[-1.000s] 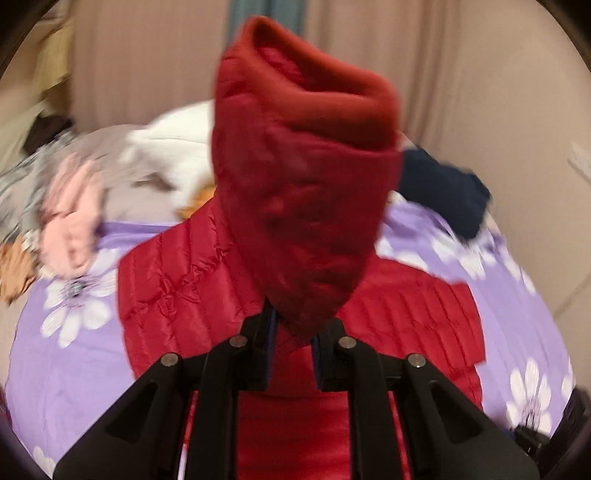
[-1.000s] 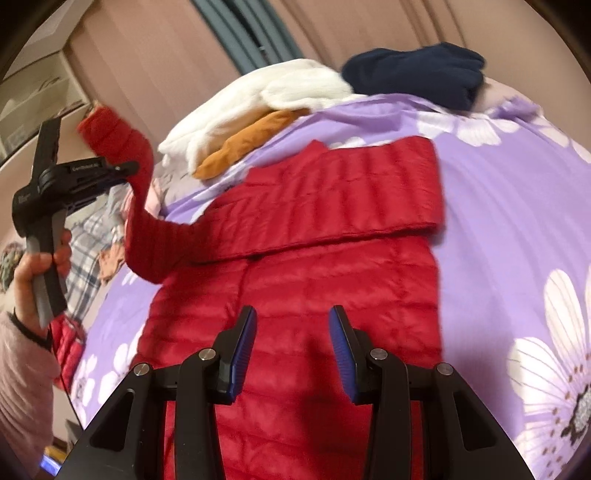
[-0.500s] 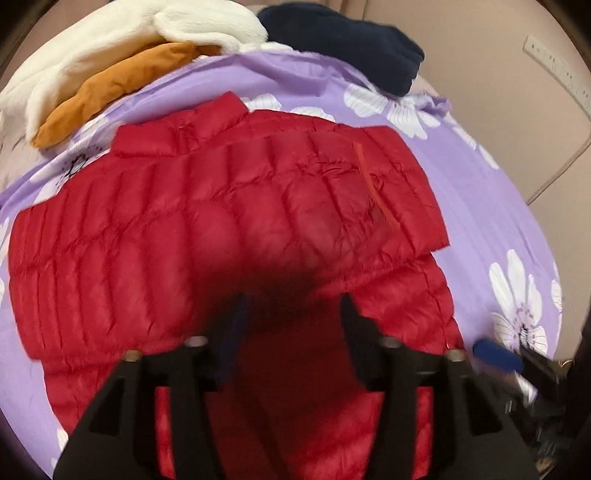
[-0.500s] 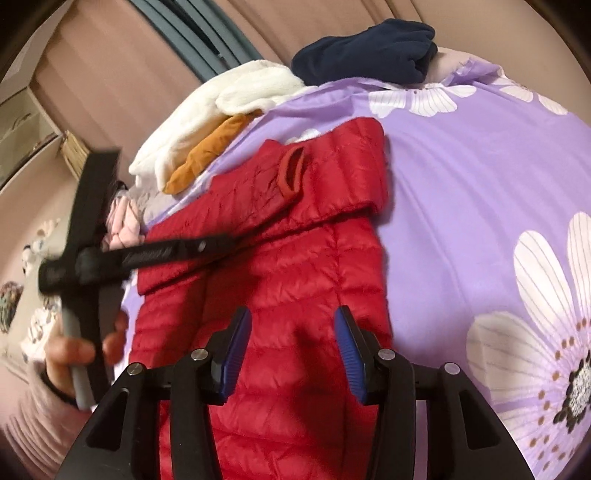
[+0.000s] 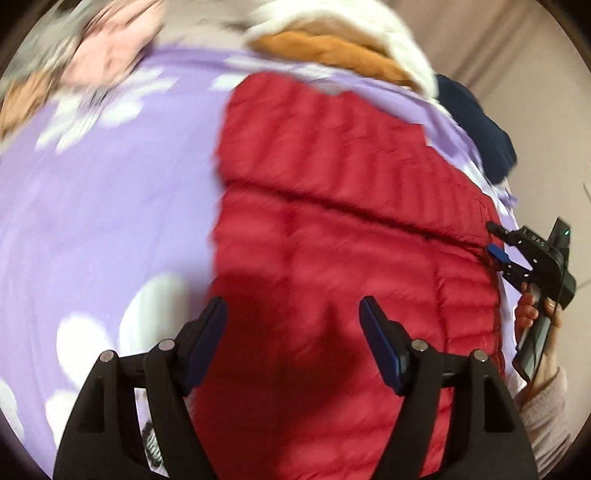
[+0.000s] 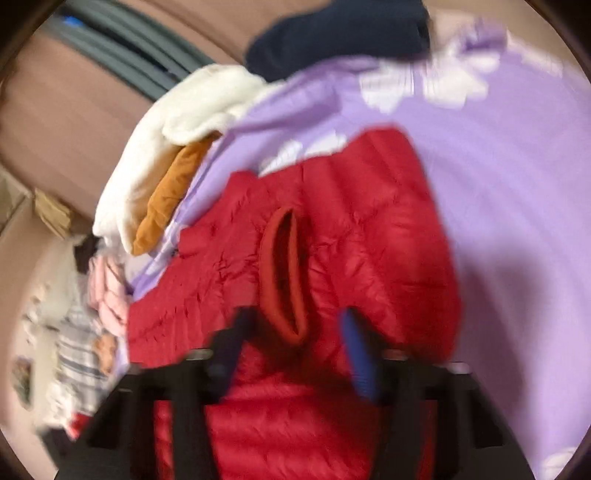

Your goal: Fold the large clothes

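Note:
A red puffer jacket (image 5: 332, 229) lies flat on the purple flowered bedspread (image 5: 103, 206), with a sleeve folded across its chest. My left gripper (image 5: 293, 317) hovers over the jacket's near left edge. Its jaws are opening and hold nothing. In the right wrist view the folded sleeve's darker red cuff (image 6: 284, 280) reaches down between the fingers of my right gripper (image 6: 295, 332). Those jaws are closing and still stand apart from the cuff. The right gripper (image 5: 495, 240) also shows at the jacket's right edge, held by a hand (image 5: 532, 314).
A white fleece (image 6: 177, 122) and an orange garment (image 6: 170, 199) are heaped at the head of the bed, with a navy garment (image 6: 340, 33) beside them. Pink clothing (image 5: 110, 55) and striped clothing (image 6: 77, 354) lie along the left side. A wall (image 5: 535, 92) runs close on the right.
My left gripper let go of the raised sleeve, opened and dropped toward the jacket's lower left. The sleeve now lies across the chest. My right gripper moved up to the cuff.

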Action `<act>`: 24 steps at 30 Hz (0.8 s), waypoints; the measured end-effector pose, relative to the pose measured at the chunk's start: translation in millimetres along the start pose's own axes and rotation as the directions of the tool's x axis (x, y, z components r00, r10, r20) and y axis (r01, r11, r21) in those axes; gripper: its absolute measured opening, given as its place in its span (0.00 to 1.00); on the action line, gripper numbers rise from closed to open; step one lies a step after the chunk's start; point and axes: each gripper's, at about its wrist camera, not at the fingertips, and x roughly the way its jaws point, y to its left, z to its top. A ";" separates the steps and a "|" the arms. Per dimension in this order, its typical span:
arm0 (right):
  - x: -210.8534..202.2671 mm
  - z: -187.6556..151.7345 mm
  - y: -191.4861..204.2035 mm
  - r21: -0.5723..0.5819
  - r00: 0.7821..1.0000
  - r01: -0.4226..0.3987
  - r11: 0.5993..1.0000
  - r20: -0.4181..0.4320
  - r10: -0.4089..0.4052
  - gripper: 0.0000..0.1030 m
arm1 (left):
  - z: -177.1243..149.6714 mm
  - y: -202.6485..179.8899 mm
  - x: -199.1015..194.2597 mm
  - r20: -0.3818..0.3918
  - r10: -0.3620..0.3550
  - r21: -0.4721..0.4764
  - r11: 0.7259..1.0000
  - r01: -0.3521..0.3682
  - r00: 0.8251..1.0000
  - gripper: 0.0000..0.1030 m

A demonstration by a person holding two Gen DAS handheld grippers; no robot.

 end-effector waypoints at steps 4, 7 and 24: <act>-16.4 -15.6 12.6 -0.051 0.999 -0.038 0.998 0.028 0.040 0.19 | -20.7 24.7 -3.0 -0.030 -0.037 -0.082 0.996 0.034 0.999 0.72; -32.6 -20.1 12.7 -0.045 0.998 -0.027 0.999 0.047 0.030 0.17 | -33.6 35.7 -0.8 -0.051 -0.102 -0.138 0.986 0.094 0.994 0.72; -101.1 -78.9 -49.2 -0.027 0.990 0.024 0.999 -0.138 -0.027 0.50 | -80.4 55.2 -15.1 -0.082 -0.322 -0.268 0.919 0.290 0.943 0.82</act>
